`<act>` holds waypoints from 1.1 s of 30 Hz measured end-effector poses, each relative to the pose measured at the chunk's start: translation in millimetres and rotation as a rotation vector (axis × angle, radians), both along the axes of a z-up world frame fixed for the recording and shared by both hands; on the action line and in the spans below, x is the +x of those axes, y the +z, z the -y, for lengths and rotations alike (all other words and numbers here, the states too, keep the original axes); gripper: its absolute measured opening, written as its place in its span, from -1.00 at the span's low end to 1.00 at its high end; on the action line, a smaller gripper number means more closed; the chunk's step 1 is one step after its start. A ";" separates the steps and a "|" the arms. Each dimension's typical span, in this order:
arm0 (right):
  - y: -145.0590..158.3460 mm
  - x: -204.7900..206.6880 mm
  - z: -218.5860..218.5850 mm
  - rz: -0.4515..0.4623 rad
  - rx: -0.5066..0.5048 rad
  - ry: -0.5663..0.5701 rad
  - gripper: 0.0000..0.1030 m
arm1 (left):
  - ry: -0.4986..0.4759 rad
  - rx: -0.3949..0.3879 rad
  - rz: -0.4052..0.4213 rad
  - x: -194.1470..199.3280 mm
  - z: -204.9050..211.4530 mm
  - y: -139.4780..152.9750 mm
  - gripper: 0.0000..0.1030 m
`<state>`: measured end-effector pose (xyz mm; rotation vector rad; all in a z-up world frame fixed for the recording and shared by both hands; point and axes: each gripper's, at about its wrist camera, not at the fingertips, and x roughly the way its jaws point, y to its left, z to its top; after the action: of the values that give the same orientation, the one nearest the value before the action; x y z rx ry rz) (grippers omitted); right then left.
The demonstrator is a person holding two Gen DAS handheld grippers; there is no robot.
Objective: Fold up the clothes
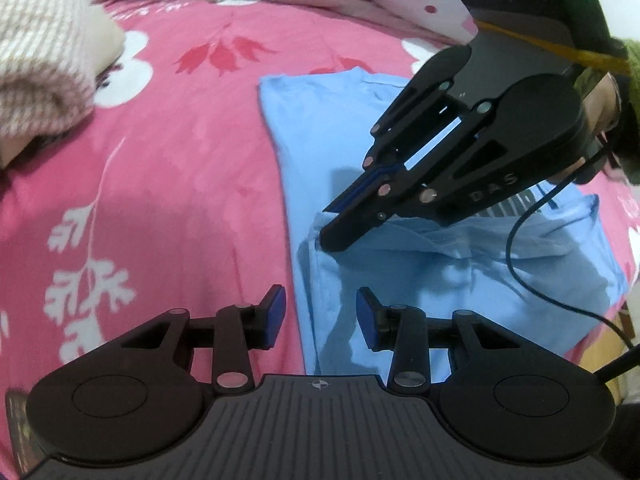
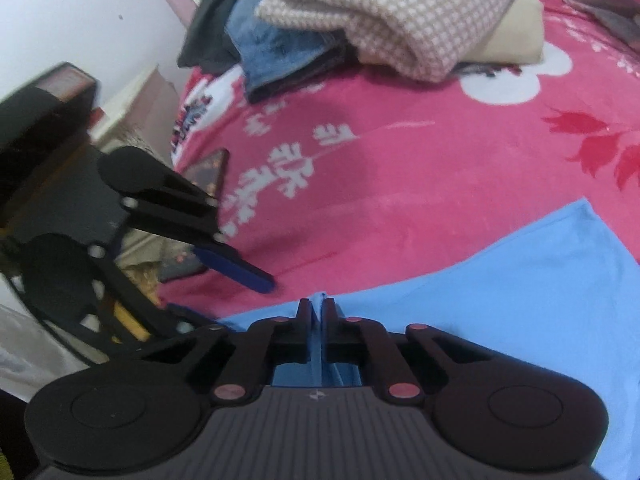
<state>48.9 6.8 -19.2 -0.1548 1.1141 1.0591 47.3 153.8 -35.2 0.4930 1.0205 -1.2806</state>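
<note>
1. A pink bedspread [image 1: 180, 184] with white and red flower prints fills both views.
2. A light blue shirt [image 1: 320, 140], partly folded, lies flat on the bedspread; in the left wrist view it runs from mid-frame down toward the lower right.
3. A pile of clothes [image 2: 360, 20] sits at the far edge of the bedspread, well apart from the shirt: a checked beige knit on top, with denim and a dark garment beside it.
4. The right gripper [image 2: 319, 308] is closed tight on a raised fold of the shirt; blue cloth shows pinched between its jaws in the right wrist view. A hand [image 1: 600, 108] in a green sleeve holds it.
5. The left gripper [image 1: 320, 308] hovers over the shirt's near left edge, its jaws partly apart with nothing between the blue pads [image 1: 276, 308].
6. A phone [image 2: 210, 172] lies near the bedspread's edge, beyond the left gripper.
</note>
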 end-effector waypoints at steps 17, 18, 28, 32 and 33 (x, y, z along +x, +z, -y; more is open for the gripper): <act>28.0 -13.3 -4.1 0.004 0.052 0.085 -0.92 | -0.254 -0.115 0.038 -6.7 24.9 3.6 -0.45; 27.9 -13.5 -2.0 0.001 0.056 0.072 -0.92 | -0.243 -0.117 0.030 -5.8 25.9 2.8 -0.47; 26.8 -18.3 20.0 -0.024 0.085 -0.066 -0.89 | -0.220 -0.127 0.028 -11.6 31.7 0.8 -0.63; 32.6 -22.8 45.3 -0.048 0.119 -0.197 -0.79 | -0.213 -0.114 0.025 -14.4 35.0 -0.9 -0.90; 34.0 -24.7 53.7 -0.056 0.132 -0.233 -0.78 | -0.211 -0.111 0.023 -15.1 35.2 -1.2 -0.90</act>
<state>24.2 -47.0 14.8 0.1087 1.0800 0.9288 32.1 118.6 -36.4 0.5395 0.8902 -1.5065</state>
